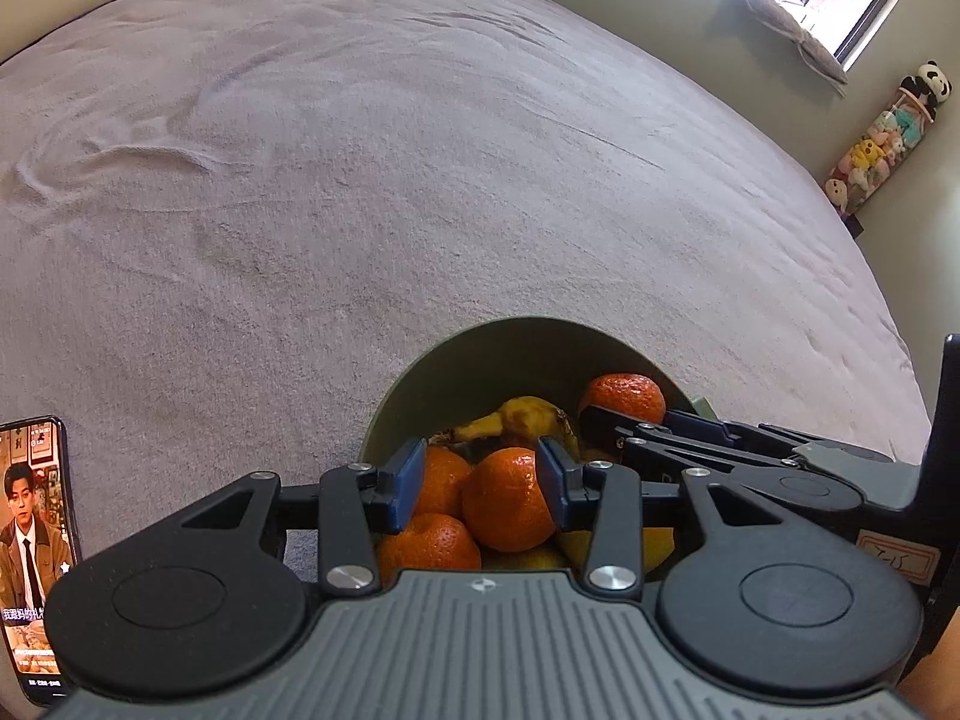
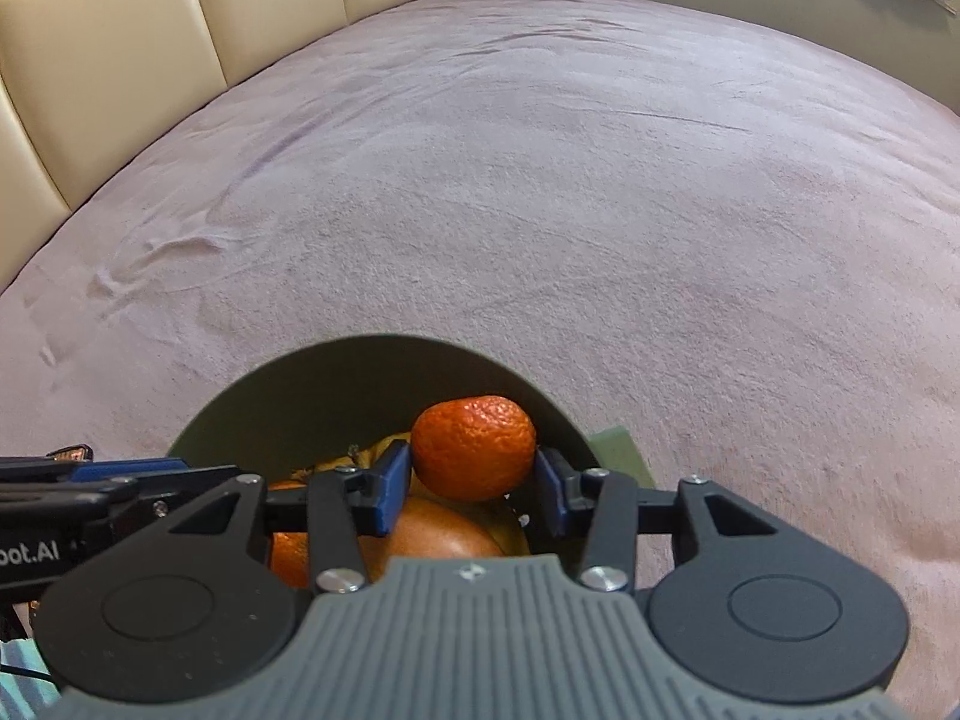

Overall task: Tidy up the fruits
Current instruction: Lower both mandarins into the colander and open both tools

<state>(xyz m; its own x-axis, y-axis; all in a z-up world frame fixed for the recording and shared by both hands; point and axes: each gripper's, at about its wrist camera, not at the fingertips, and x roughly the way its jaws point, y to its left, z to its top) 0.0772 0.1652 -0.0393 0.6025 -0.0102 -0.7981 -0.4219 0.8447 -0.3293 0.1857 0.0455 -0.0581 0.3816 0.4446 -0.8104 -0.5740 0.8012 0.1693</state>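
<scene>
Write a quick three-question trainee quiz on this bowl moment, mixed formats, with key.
1. True or false: the right gripper holds a tangerine above the bowl.
2. What lies on the bed left of the left gripper? A) phone B) knife C) cup
3. Fill in: the long yellow fruit in the bowl is a ____.

Key: 1 true; 2 A, the phone; 3 banana.

White lettering reading "oot.AI", its start cut off, stands on the black body of the left hand-held gripper at the left edge of the right wrist view. The phone lying near left on the bed shows Chinese subtitles too small to read. A handwritten label on the right hand-held gripper's body cannot be made out.
</scene>
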